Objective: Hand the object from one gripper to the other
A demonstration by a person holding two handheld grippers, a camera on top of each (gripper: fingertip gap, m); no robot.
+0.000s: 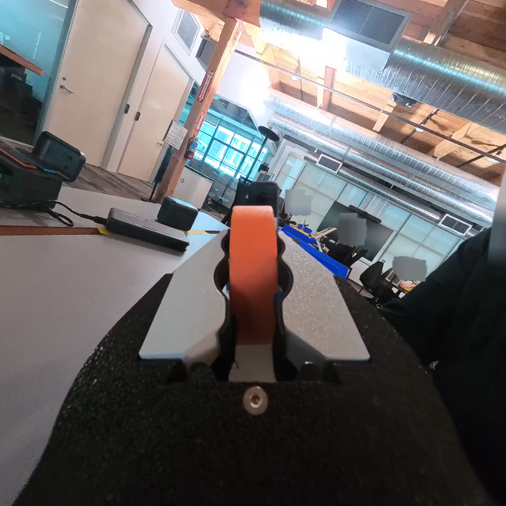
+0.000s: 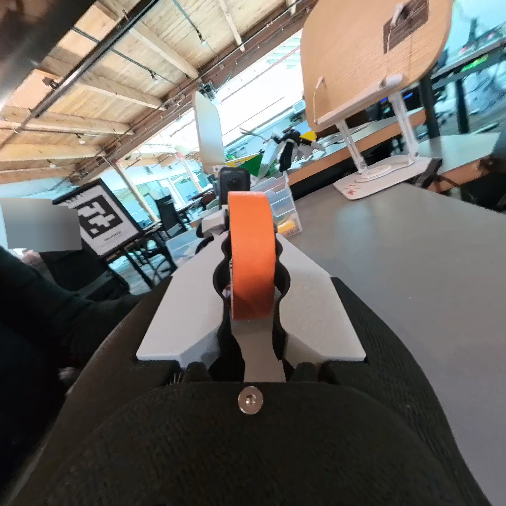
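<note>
Left tool, seen from its own wrist view, is closed on a bright orange roll of tape. The roll stands on edge between the wavy black pads, which meet it on both sides, and it sits deep between the grey fingers. Right tool is also closed around this roll, with its pads against both flat sides, but the roll sits nearer the fingertips.

Beyond the roll, the right wrist view shows the left tool's pale fingers and black camera at the far side, pointing back. The two tools therefore meet nose to nose, with the roll shared between them and held up above the grey bench.

I judge the handover about half done: the receiving grip looks made, but the giving grip has not let go. The pictures do not tell which tool is the giver. What remains is for one tool to open and for the tools to draw apart.
</note>
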